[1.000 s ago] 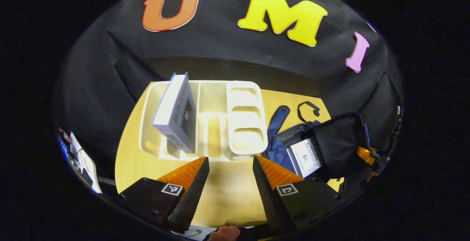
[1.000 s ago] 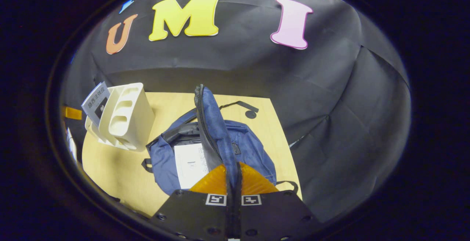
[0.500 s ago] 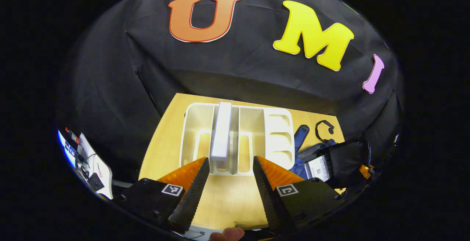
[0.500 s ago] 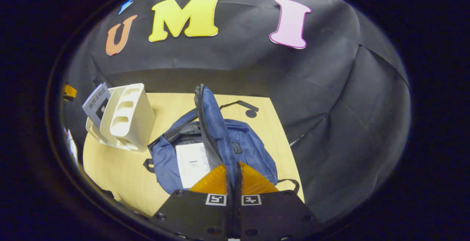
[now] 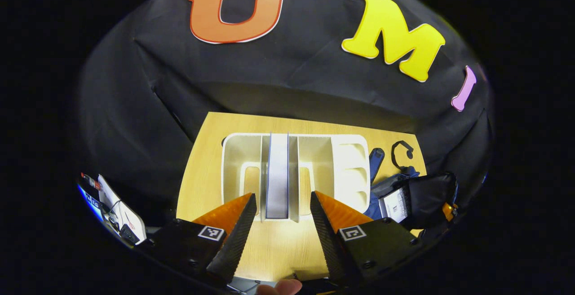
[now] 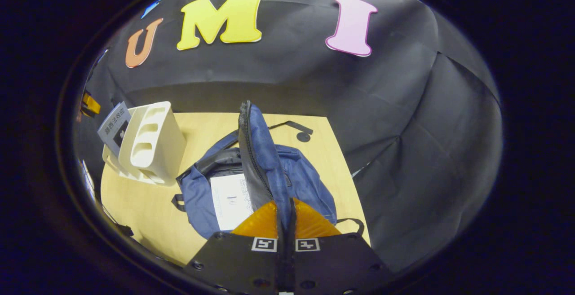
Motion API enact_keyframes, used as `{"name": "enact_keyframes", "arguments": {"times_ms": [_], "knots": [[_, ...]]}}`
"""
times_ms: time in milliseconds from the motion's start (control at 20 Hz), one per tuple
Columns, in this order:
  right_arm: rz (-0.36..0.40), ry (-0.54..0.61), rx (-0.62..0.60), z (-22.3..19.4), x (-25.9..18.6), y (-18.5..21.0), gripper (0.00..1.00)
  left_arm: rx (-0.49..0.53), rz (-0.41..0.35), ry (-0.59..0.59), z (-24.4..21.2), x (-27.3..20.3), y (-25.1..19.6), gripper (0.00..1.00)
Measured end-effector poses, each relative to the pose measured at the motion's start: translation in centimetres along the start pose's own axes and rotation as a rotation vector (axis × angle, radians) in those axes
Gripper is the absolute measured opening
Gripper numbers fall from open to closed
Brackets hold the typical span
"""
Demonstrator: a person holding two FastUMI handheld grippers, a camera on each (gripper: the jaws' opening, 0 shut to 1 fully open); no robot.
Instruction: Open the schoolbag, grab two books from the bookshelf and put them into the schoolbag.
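Observation:
A white bookshelf [image 5: 314, 169] stands on the wooden table [image 5: 206, 160]. One grey-blue book [image 5: 277, 173] stands upright in a middle slot, spine toward me. My left gripper [image 5: 282, 201] is open just in front of that book, a finger on either side of its line, not touching it. The blue schoolbag [image 6: 310, 182] lies open to the right of the shelf with a white book [image 6: 229, 198] inside. My right gripper [image 6: 285, 212] is shut on the bag's raised flap [image 6: 258, 151], holding it up. In the right gripper view the bookshelf [image 6: 152, 147] and its book [image 6: 112, 126] sit at far left.
A black strap with a buckle [image 5: 402, 149] lies behind the schoolbag [image 5: 422, 194]. Papers and small devices [image 5: 117, 205] sit beyond the table's left edge. A fingertip [image 5: 280, 288] shows at the bottom of the left gripper view. Bare wood lies in front of the shelf.
My left gripper has swung left and squared up to the shelf, so the book now stands edge-on between its open fingers. The right gripper keeps holding the flap, hardly moved.

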State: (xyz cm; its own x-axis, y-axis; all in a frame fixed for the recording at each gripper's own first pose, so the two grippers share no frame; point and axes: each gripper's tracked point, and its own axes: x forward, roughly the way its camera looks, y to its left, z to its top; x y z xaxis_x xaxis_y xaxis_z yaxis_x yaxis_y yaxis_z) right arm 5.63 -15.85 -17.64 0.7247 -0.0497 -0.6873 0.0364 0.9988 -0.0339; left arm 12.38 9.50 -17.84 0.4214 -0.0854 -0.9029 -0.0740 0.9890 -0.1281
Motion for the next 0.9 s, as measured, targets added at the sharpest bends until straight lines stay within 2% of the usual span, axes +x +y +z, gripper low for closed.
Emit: {"name": "enact_keyframes", "arguments": {"times_ms": [800, 850, 900], "knots": [[-0.047, 0.036, 0.036, -0.2, 1.1, -1.0, 0.00, 0.050, -0.011, 0.241, -0.9, 7.5, 1.1, 0.77], [-0.046, 0.039, 0.039, -0.3, 1.1, -0.9, 0.00, 0.052, -0.006, 0.257, -1.1, 7.9, 1.2, 0.87], [-0.044, 0.044, 0.044, -0.4, 1.2, -0.8, 0.00, 0.056, -0.006, 0.271, -1.3, 8.2, 1.3, 0.87]]}}
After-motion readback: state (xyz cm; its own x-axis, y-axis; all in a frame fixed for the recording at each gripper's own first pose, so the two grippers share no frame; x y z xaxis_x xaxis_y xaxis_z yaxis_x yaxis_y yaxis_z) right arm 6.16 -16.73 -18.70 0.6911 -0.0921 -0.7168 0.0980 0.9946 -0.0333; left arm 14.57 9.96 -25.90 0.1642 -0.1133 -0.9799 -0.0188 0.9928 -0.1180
